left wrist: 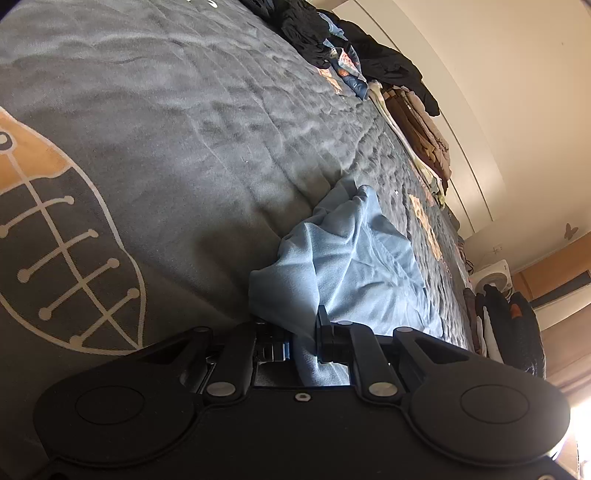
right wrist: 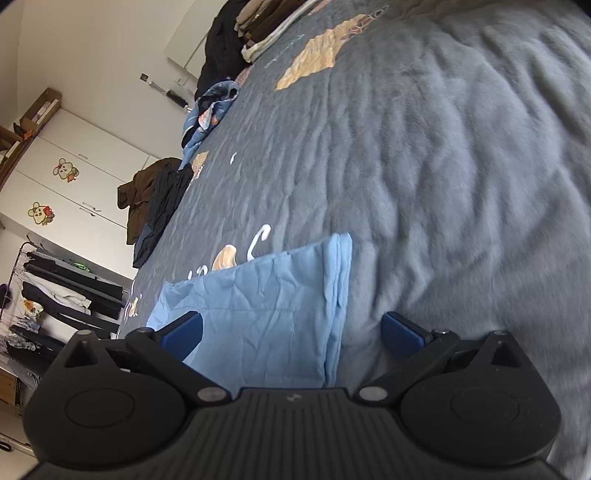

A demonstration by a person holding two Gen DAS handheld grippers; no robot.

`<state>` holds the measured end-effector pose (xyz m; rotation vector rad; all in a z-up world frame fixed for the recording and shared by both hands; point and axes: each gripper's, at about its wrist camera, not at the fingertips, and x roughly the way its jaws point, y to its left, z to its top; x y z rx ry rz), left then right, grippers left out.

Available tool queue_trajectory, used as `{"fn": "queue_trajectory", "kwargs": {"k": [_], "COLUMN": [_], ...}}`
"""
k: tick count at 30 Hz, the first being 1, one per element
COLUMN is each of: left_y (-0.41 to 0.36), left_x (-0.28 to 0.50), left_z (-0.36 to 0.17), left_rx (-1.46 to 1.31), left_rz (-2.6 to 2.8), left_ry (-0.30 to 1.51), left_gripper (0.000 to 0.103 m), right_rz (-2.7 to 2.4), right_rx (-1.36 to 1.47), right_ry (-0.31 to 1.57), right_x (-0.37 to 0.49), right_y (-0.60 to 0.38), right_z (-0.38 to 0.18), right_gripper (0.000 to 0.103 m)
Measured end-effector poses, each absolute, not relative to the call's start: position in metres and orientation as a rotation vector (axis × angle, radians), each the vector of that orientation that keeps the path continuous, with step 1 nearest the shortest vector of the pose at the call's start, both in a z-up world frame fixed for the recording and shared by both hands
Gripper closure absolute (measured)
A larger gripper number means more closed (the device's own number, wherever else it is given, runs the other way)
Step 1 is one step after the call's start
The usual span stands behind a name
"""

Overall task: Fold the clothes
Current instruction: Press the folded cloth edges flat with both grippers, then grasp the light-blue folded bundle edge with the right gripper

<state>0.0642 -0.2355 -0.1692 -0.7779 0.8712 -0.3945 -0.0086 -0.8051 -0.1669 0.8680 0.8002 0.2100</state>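
A light blue garment lies bunched on the grey bedspread in the left wrist view. My left gripper is shut on its near edge, and cloth spills down between the black fingers. In the right wrist view the same light blue garment lies flat, with a folded edge on its right side. My right gripper hovers just over its near part, wide open. Its blue pads straddle the cloth without pressing on it.
Dark clothes and a stack of folded brown garments lie along the bed's far side. A patterned blue garment and a brown jacket sit at the bed's edge. A clothes rack and white wardrobe stand beyond.
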Motion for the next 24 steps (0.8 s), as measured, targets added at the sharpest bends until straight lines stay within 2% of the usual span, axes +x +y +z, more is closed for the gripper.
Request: {"fn": "queue_trajectory", "kwargs": {"k": [13, 19, 24], "left_y": [-0.235, -0.234, -0.236], "left_x": [0.065, 0.066, 0.065], "left_z": [-0.17, -0.17, -0.17], "left_rx": [-0.788, -0.794, -0.79], "left_rz": [-0.394, -0.398, -0.397], "left_ry": [0.872, 0.875, 0.872], "left_gripper": [0.09, 0.09, 0.09], "right_rz": [0.247, 0.354, 0.32], "right_rx": [0.827, 0.784, 0.794], "right_ry": [0.786, 0.877, 0.838], "right_x": [0.013, 0.006, 0.012], "right_y": [-0.798, -0.794, -0.787], "right_z": [-0.166, -0.161, -0.165], "right_gripper": [0.0, 0.0, 0.0]}}
